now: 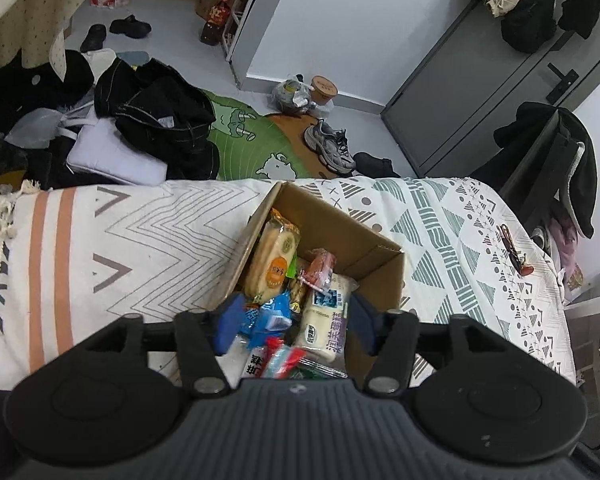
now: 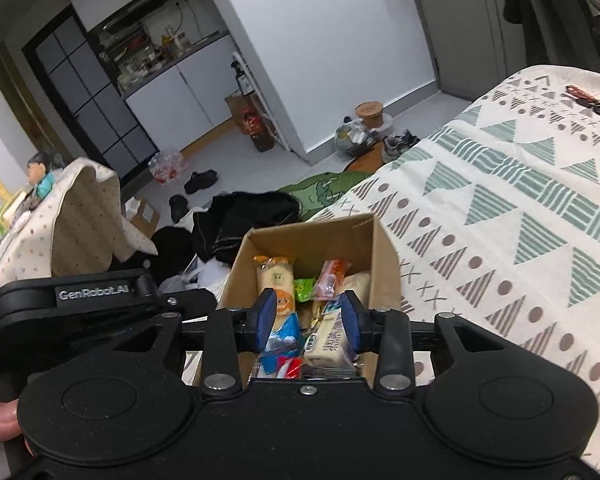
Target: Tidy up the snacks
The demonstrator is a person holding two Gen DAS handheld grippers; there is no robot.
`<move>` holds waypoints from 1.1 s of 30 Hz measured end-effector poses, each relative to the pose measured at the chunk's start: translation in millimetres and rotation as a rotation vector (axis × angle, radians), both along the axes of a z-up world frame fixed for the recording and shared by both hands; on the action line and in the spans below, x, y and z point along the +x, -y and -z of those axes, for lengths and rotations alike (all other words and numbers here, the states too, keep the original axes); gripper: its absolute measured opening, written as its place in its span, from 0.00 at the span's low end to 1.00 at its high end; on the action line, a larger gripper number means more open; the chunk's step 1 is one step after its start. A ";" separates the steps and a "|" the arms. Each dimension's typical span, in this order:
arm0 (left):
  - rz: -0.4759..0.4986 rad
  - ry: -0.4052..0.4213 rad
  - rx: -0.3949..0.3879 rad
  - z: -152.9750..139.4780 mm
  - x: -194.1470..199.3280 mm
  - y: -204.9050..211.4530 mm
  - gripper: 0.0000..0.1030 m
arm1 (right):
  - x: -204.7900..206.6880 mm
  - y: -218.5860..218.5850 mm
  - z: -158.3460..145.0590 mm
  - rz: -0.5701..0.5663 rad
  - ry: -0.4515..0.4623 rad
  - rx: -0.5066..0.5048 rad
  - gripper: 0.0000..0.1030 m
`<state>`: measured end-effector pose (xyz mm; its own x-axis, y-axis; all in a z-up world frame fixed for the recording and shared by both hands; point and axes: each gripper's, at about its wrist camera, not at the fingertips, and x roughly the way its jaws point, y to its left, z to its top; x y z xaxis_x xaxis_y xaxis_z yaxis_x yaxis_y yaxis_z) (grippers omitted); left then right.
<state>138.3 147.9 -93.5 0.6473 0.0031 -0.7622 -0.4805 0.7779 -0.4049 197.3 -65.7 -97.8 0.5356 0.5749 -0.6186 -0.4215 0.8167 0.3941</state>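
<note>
Cardboard box (image 1: 379, 248) of snacks, open-topped, on a patterned cloth (image 1: 140, 232), left wrist view. My left gripper (image 1: 292, 320) hangs over the box's near end, jaws spread wide, nothing between them. A cracker pack (image 1: 274, 260) leans against the box wall at 11 o'clock from the claw; a white cake pack (image 1: 325, 320) lies at 1 o'clock, a blue wrapper (image 1: 270, 316) just beside it.

Right wrist view: my right gripper (image 2: 307, 320) sits above the same box (image 2: 383, 256), jaws apart and holding nothing. The left gripper's body (image 2: 96, 296) shows at 9 o'clock.
</note>
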 end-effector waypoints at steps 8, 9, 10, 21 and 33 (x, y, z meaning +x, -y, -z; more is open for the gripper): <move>0.027 0.004 0.043 -12.2 -6.7 12.3 0.74 | -11.0 32.5 -9.5 0.069 0.001 0.002 0.37; 0.032 0.003 0.048 -13.2 -7.5 14.4 0.74 | -12.5 35.7 -10.9 0.075 0.004 0.002 0.39; 0.038 0.000 0.054 -14.3 -8.2 16.6 0.74 | -14.9 40.1 -12.8 0.082 0.009 0.002 0.40; 0.110 0.005 0.135 -38.0 -23.1 52.0 0.81 | -35.6 81.1 -31.8 0.128 0.040 0.003 0.60; 0.167 0.002 0.212 -51.4 -44.6 83.8 0.87 | -60.4 114.2 -43.5 0.156 0.073 -0.013 0.85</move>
